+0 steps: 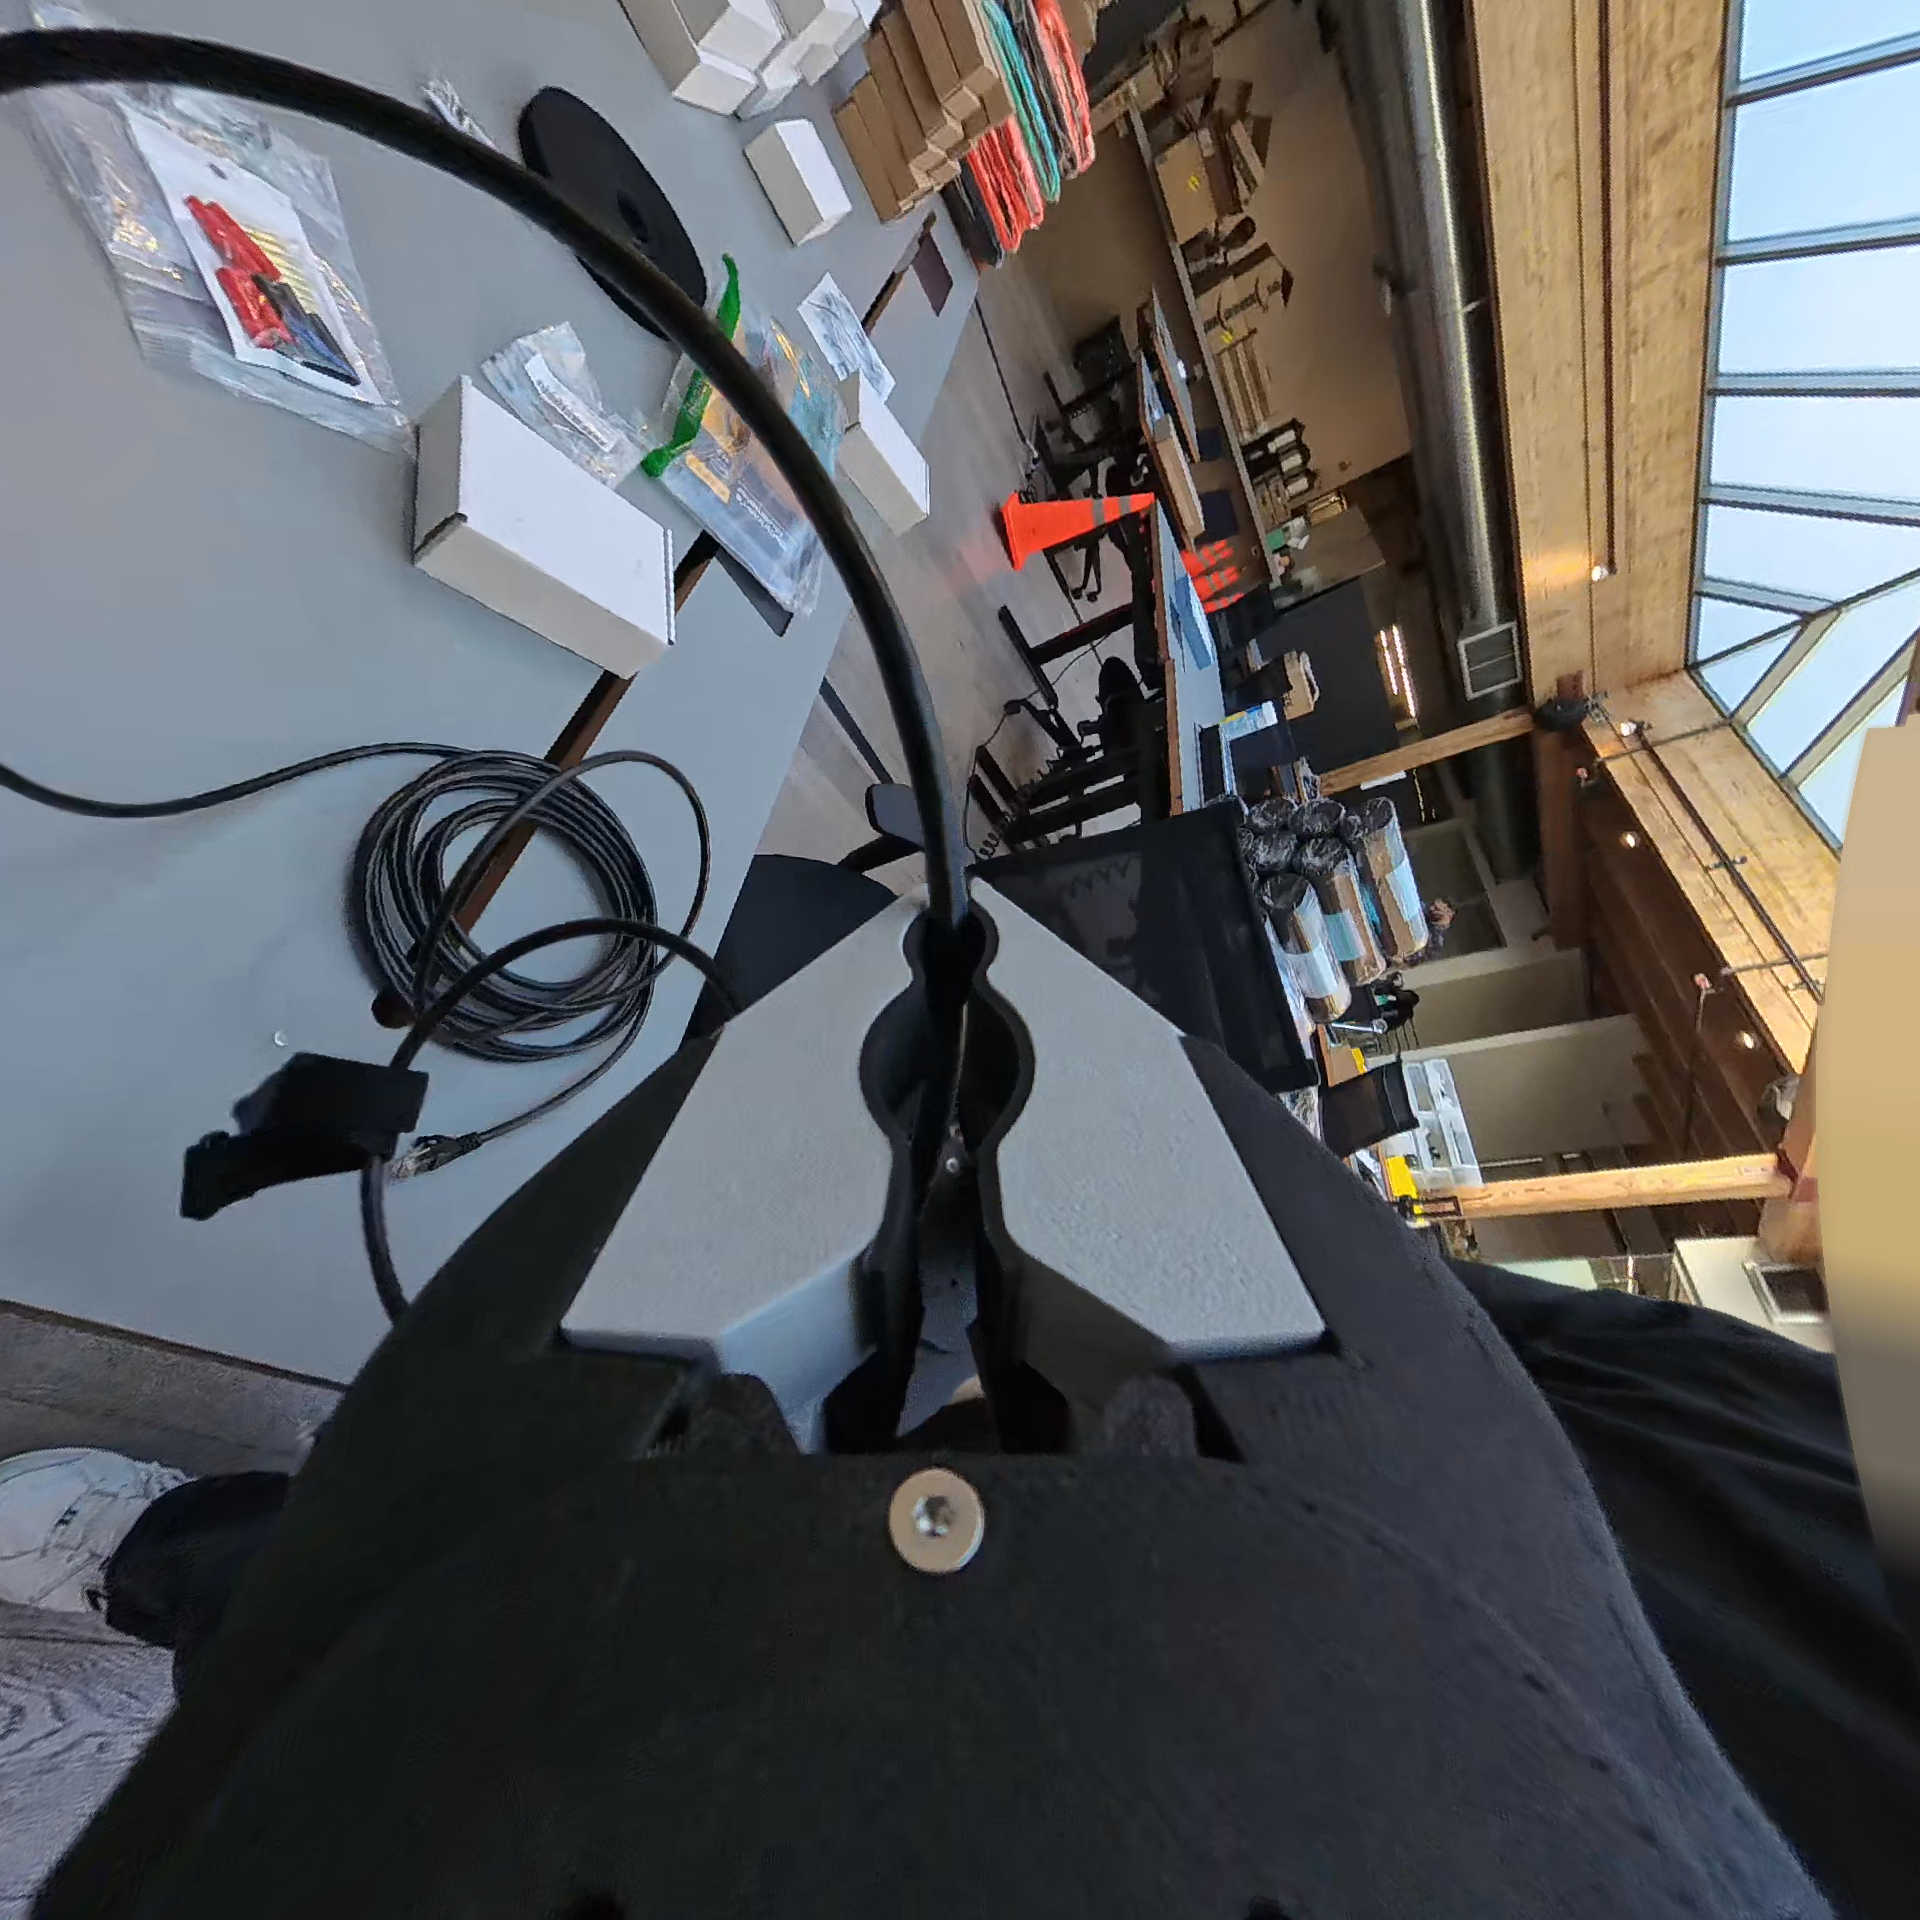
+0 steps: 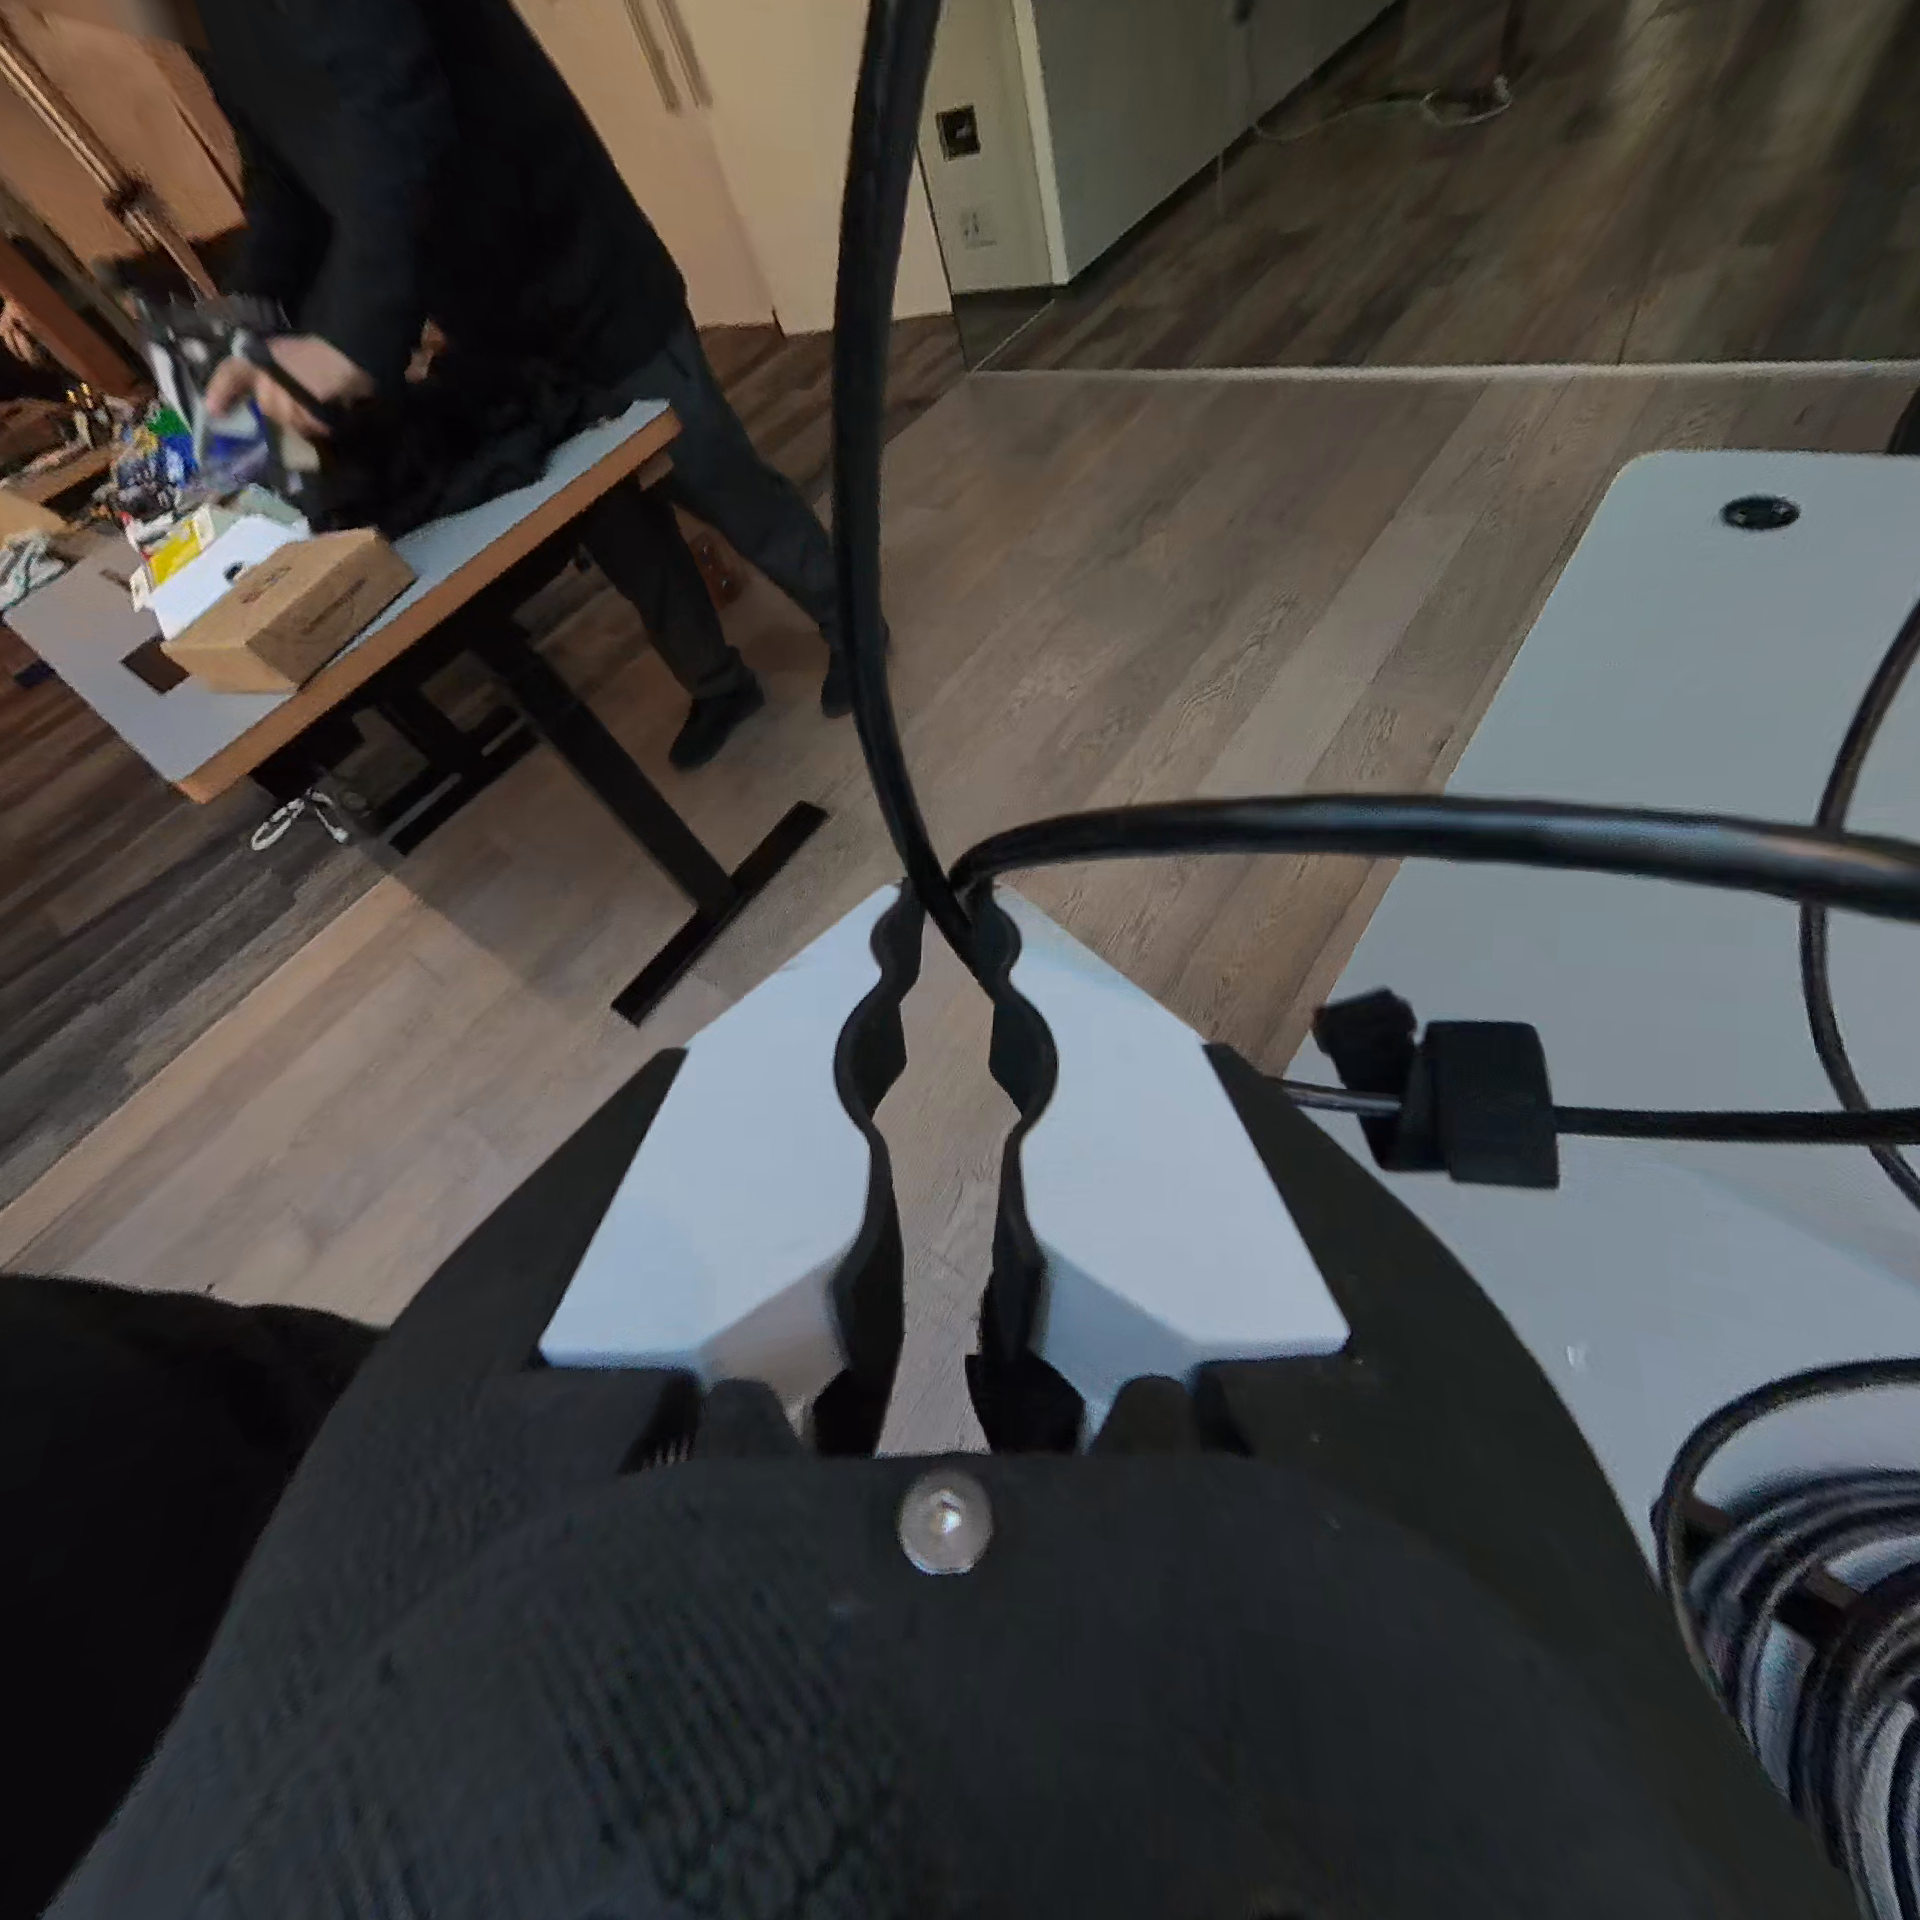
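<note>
Print shows on a brown cardboard box [image 2: 296, 613] and a clear packet [image 1: 743, 509], too small to read.

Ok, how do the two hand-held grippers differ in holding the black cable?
Left hand-held gripper pinches one strand of the black cable, which runs back between its fingers. Right hand-held gripper pinches two crossing strands at its tips, floor showing behind. Both are shut on it.

Left gripper [image 1: 951, 925]: black body, pale grey fingers [image 1: 790, 1122] with black inner pads. Cable [image 1: 727, 395]: black. Desk [image 1: 208, 644]: plain grey. Coiled cable [image 1: 509, 904]: black. Box [image 1: 540, 520]: white. Packet [image 1: 255, 281]: clear, red and black contents. Cone [image 1: 1070, 525]: orange, grey bands. Right gripper [image 2: 951, 914]: the same colours. Floor [image 2: 1195, 582]: wood-grain, brown-grey planks.
</note>
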The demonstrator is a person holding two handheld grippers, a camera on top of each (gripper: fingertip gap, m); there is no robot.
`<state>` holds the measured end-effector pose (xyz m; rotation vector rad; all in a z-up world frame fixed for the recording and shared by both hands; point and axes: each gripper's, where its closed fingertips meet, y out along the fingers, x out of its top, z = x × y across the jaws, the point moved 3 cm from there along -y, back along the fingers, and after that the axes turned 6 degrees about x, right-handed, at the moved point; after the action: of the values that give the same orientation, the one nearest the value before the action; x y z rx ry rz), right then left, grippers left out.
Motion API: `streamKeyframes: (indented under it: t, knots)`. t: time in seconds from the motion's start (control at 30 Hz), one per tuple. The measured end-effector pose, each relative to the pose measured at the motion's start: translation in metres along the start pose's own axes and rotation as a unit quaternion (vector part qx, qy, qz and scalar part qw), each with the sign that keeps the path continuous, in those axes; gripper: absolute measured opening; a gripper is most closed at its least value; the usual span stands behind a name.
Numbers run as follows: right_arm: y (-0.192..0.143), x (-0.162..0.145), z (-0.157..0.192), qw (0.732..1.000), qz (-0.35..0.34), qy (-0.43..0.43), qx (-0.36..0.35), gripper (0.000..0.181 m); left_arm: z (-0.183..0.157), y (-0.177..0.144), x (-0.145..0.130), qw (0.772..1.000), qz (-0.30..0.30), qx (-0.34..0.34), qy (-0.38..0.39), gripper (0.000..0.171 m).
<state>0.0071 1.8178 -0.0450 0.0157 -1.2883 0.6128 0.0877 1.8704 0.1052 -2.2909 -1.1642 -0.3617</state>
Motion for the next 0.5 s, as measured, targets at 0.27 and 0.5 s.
streamKeyframes:
  t: [0.27,0.5]
  knots:
    - [-0.135,-0.083,0.036,0.977,0.193,-0.055,-0.067,0.003,0.010,-0.005,-0.113,0.999,0.033,0.025,-0.011,0.000]
    - [-0.281,-0.101,0.024,0.898,0.355,-0.206,-0.159,0.005,-0.008,0.047,-0.253,0.985,0.097,-0.053,-0.129,0.000]
